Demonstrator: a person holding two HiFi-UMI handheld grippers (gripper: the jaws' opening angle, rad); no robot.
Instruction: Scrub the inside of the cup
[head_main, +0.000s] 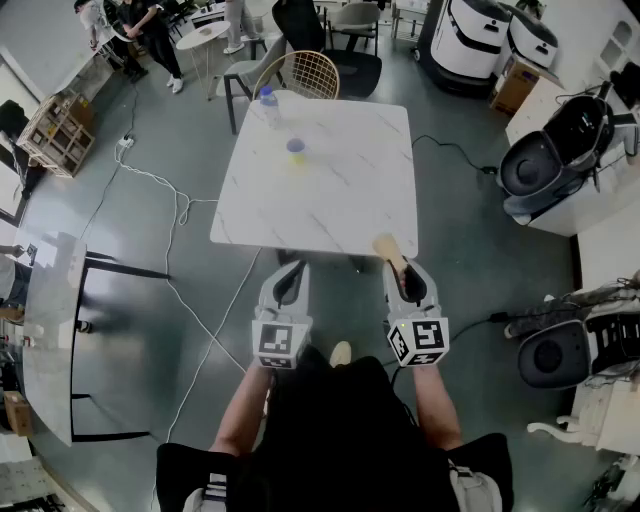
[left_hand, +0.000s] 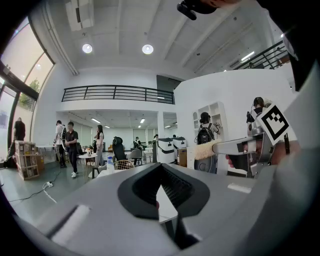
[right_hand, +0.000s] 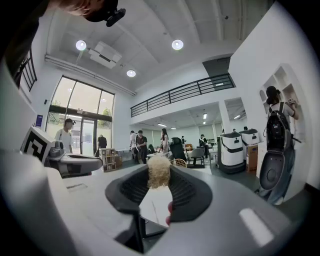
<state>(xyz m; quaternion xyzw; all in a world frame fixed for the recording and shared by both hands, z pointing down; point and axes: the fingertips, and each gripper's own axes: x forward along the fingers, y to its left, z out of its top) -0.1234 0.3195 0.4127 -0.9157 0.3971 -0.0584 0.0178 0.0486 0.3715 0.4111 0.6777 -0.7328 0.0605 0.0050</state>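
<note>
Left gripper (head_main: 288, 283): jaws together, empty, at near table edge. Right gripper (head_main: 411, 283): clamped on wooden-handled brush with tan bristles (head_main: 385, 247). Small purple-and-yellow cup (head_main: 295, 149): far side of white marble-look table (head_main: 340, 210), well apart from both. Risk: unsteadied cup likely tips or slides under brush push.

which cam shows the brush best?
Left gripper view: the brush is side-on, with its bristle head clear against the white wall. Head view shows it small, from above. Right gripper view shows only the bristle head, end-on between the jaws.
</note>
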